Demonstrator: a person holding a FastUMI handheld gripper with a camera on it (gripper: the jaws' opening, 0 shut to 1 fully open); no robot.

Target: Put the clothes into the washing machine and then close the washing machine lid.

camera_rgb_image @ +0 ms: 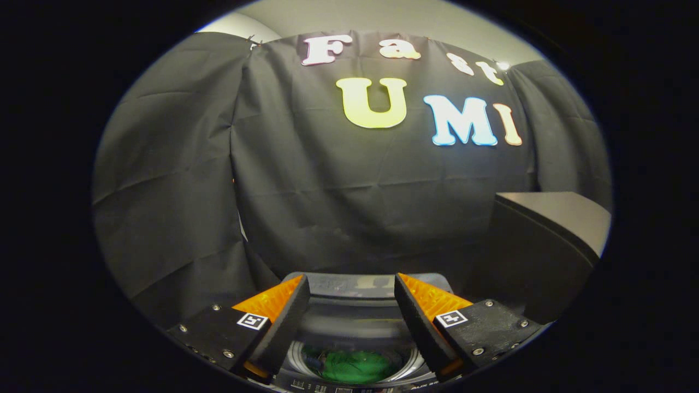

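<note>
A green garment (352, 365) lies down inside the drum of the top-loading washing machine (355, 316), directly below and between my fingers. The machine's lid (360, 284) stands raised at the back, just beyond the fingertips. My gripper (352, 284) hovers above the machine's opening. Its orange-and-black fingers (284, 311) are spread wide apart with nothing between them.
A dark cabinet or box with a flat grey top (551, 218) stands to the right of the machine, rising higher than it. Black cloth walls close in behind and to the left.
</note>
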